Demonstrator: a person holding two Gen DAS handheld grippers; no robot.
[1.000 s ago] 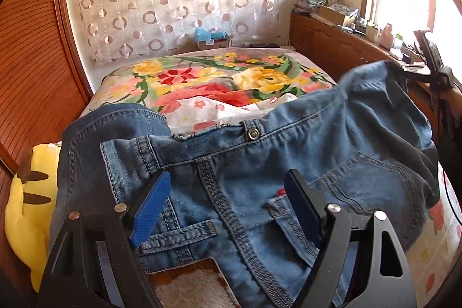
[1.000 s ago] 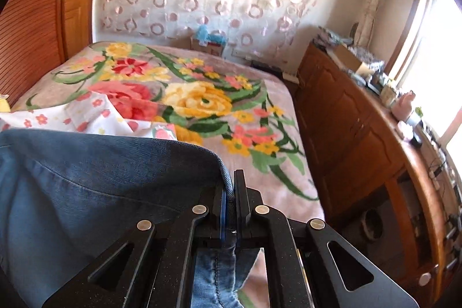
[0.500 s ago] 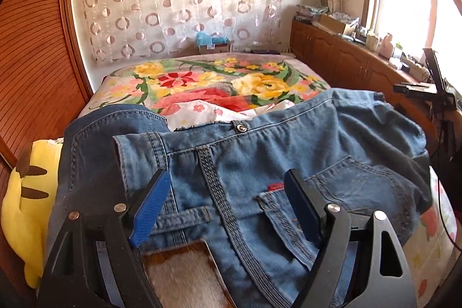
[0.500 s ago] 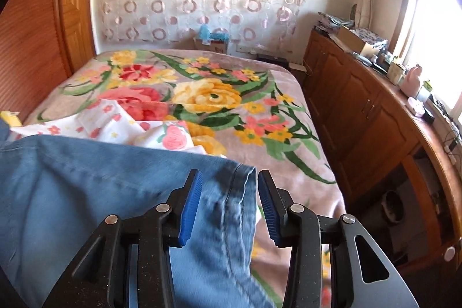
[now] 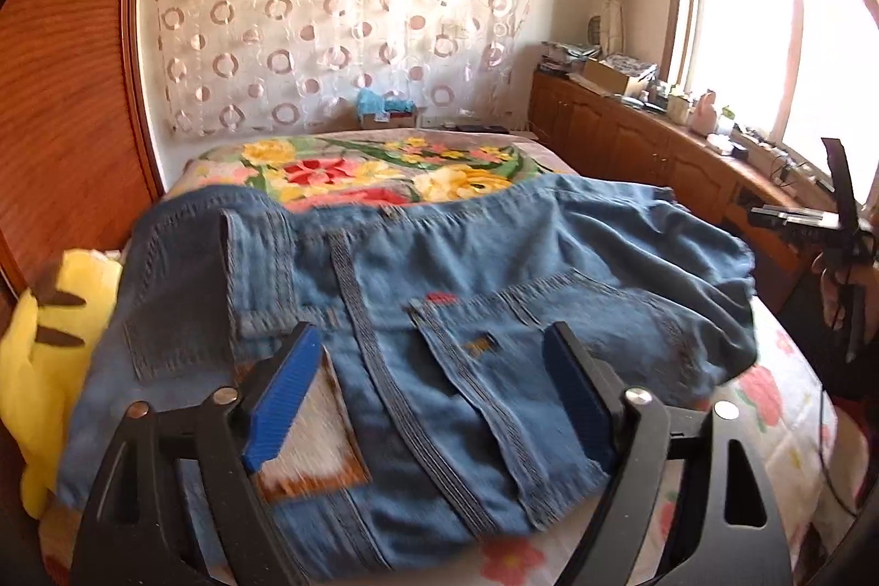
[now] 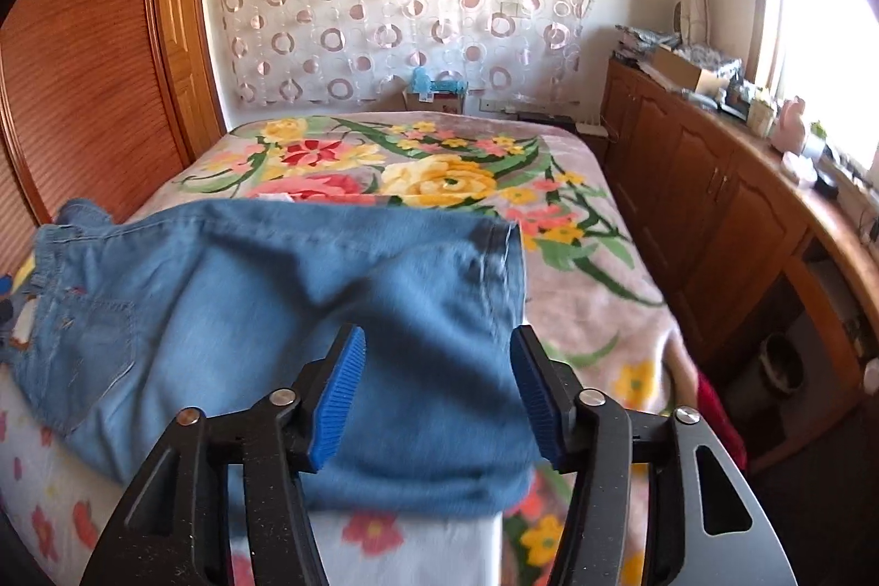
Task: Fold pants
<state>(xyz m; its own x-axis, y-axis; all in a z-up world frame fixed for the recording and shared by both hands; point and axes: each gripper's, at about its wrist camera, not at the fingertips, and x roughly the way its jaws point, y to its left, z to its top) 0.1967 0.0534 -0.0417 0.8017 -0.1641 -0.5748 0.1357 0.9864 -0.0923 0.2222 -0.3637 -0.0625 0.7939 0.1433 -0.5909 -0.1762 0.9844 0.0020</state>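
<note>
My right gripper [image 6: 437,391], clamped on the jeans' [image 6: 285,311] hem a second ago, had let go and its jaws were opening, denim below but untouched. My left gripper [image 5: 434,396] was opening too, holding nothing. Both angled downward. The jeans lay folded, blue and rumpled, on the floral bed [image 6: 599,289].

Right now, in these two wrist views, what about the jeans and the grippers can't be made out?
- Left wrist view: the jeans are motion-blurred; the small orange tag on the pocket is unreadable.
- Left wrist view: the jeans' near edge is hidden behind the left gripper, whose jaws are opening.
- Right wrist view: the jeans' near edge is hidden behind the right gripper, jaws opening.
- Right wrist view: items on the cabinet are too small.
</note>
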